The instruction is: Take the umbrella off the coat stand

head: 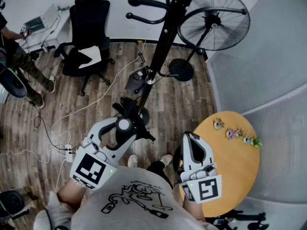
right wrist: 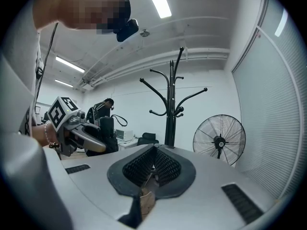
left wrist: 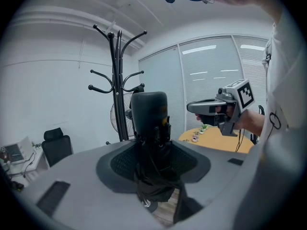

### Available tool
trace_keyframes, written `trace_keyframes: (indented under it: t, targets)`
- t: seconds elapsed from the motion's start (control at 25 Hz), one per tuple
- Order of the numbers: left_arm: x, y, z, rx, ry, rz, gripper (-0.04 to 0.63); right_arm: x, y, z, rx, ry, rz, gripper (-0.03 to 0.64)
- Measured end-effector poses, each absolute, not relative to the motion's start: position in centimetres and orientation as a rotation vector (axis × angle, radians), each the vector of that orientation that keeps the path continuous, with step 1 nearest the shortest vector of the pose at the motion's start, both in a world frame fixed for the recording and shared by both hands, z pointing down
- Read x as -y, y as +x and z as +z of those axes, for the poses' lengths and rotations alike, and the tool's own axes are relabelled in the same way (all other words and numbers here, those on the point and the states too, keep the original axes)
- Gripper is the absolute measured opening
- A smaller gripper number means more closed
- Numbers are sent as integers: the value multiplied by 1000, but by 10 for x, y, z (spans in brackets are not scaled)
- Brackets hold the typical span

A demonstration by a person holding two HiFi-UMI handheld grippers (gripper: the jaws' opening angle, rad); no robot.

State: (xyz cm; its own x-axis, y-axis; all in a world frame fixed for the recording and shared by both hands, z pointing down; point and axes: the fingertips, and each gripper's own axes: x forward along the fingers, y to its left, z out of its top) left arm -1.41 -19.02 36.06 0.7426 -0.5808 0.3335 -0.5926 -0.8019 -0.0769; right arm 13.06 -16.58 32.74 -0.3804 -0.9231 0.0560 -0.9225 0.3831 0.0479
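My left gripper [left wrist: 152, 145] clamps the folded black umbrella [left wrist: 149, 114] at frame centre, coat stand [left wrist: 116, 80] behind at upper left; my right gripper [right wrist: 153, 152] is clenched, empty.

The coat stand [head: 164, 42] stands between a chair [head: 86, 32] at left and a fan [head: 213, 23] at right.

Bright overhead strip lights [right wrist: 157, 0], fisheye-warped dark edges

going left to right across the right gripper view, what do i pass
left claw → black office chair → coat stand → standing fan → window blinds
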Motion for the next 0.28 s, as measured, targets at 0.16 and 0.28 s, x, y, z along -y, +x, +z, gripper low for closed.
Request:
trace_keyframes:
  t: [0.16,0.28]
  targets:
    - [190,-14,361,975,2902,537,195,166,130,327,2552,1707,-16,14]
    - [189,-14,361,975,2904,534,195,165,129,327,2553,1707,-16,14]
